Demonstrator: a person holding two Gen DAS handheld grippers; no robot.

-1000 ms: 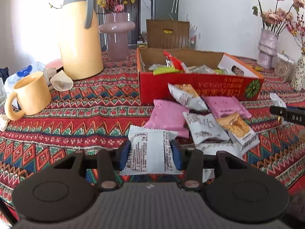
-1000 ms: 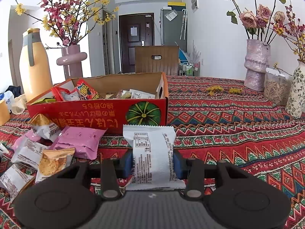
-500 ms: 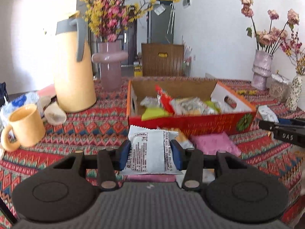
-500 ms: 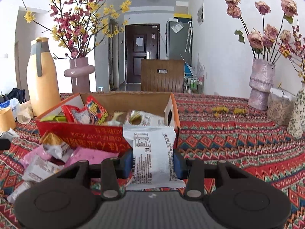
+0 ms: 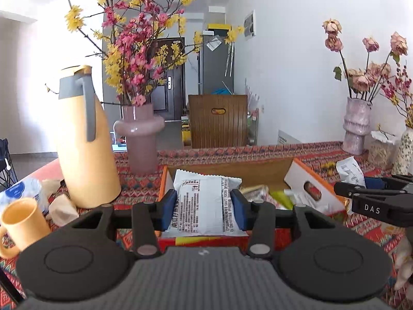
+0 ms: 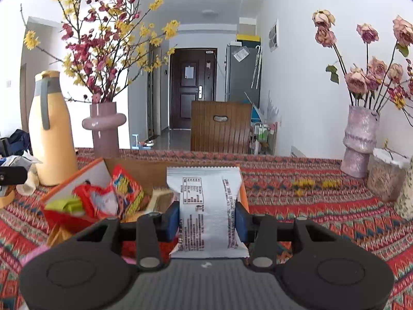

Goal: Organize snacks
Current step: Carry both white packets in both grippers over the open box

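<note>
Left claw (image 5: 204, 208), bottom centre of the left wrist view: blue pads clamped on a white snack packet (image 5: 202, 201), packet held flat in front of the cardboard snack box (image 5: 313, 193). Right claw (image 6: 207, 218), bottom centre of the right wrist view: pads clamped on a second white packet (image 6: 206, 206), upright, black print facing the camera, held over the box's right end.

Snack box is open-topped, red-orange outside, brown inside, white end flap with a cut-out handle. Contents seen from the right wrist: red crinkly wrapper (image 6: 99, 201), red-yellow printed bag (image 6: 127, 191) leaning on it, lime-green pack (image 6: 64, 204) at the left end, pale tan pack near the middle. From the left wrist only a green pack and a tan one show behind the held packet; the rest is hidden.

Left of the frame in the left wrist view: yellow mug (image 5: 22, 224), crumpled tissue, then a tall yellow thermos jug (image 5: 85, 155) with a grey handle. Interior of the mug not visible.

Behind the box: pink ring vase (image 5: 139, 139) holding pink and yellow blossom branches. Far right on the desk (image 6: 322, 206): textured pink vase (image 6: 360, 144) with dried roses, and a clear jar (image 6: 384, 178) of tan filling just beside it.

Patterned red cloth covers the desk.
</note>
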